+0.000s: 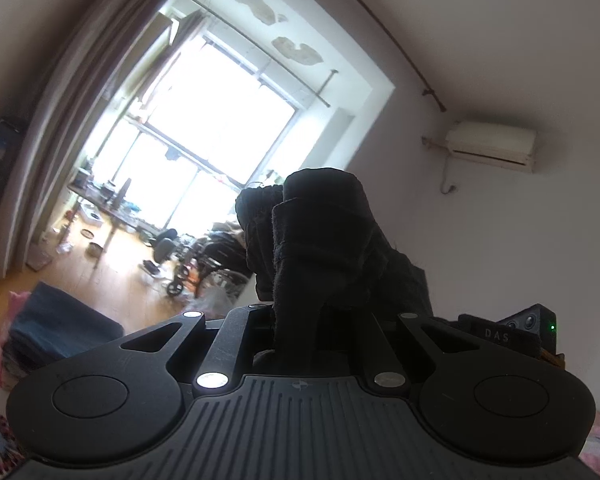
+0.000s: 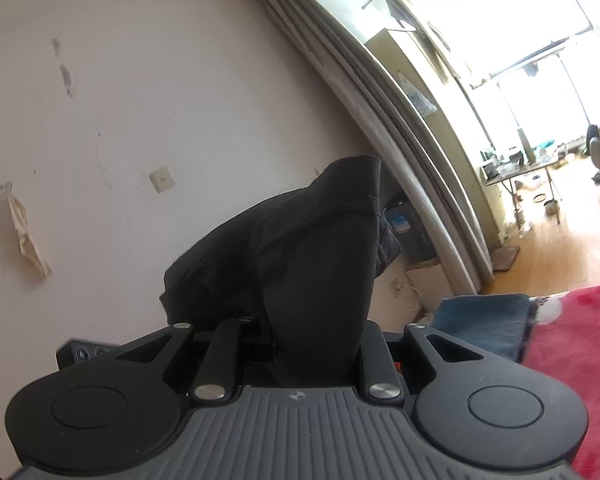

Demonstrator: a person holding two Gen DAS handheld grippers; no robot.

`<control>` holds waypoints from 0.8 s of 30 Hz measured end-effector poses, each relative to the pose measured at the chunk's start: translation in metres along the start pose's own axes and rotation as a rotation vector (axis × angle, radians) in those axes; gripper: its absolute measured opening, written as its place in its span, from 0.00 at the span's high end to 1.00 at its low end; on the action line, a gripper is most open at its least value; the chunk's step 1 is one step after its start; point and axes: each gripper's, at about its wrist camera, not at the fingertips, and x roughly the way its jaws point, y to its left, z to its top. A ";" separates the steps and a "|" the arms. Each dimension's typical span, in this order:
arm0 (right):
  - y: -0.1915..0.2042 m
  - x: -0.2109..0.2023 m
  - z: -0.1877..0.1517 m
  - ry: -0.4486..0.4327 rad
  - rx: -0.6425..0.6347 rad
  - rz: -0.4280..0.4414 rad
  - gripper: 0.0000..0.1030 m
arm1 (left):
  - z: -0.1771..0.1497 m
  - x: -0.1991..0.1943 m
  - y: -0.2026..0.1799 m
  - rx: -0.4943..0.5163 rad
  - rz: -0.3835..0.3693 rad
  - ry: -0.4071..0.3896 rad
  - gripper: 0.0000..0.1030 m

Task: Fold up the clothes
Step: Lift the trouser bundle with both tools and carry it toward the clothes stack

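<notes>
While both grippers pinch the black garment [image 1: 324,240] aloft, bunched at twelve o'clock over the left gripper [image 1: 296,320] and right gripper [image 2: 316,336], thick folds could slip from the jaws, or a skewed fold land on the bed [image 2: 572,344].

Both wrist cams look level along each tool, close on black garment [image 1: 324,240]; share window [image 1: 220,112].
</notes>
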 end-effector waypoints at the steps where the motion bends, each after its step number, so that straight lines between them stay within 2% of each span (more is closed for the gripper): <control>1: -0.009 0.011 0.001 -0.005 0.010 0.012 0.80 | 0.003 0.006 0.013 -0.006 0.010 0.001 0.93; 4: -0.045 0.060 0.004 0.010 0.041 0.026 0.80 | 0.009 0.030 0.054 -0.012 0.057 0.022 0.93; 9: -0.109 0.144 -0.001 0.055 0.098 0.037 0.80 | 0.016 0.079 0.129 0.007 0.138 0.109 0.93; 14: -0.174 0.216 -0.018 0.072 0.160 0.080 0.80 | 0.019 0.119 0.198 0.002 0.166 0.169 0.93; 19: -0.224 0.266 -0.040 0.087 0.225 0.087 0.80 | 0.019 0.153 0.244 0.010 0.179 0.247 0.93; 24: -0.273 0.294 -0.056 0.106 0.324 0.080 0.80 | 0.014 0.188 0.270 0.011 0.181 0.351 0.93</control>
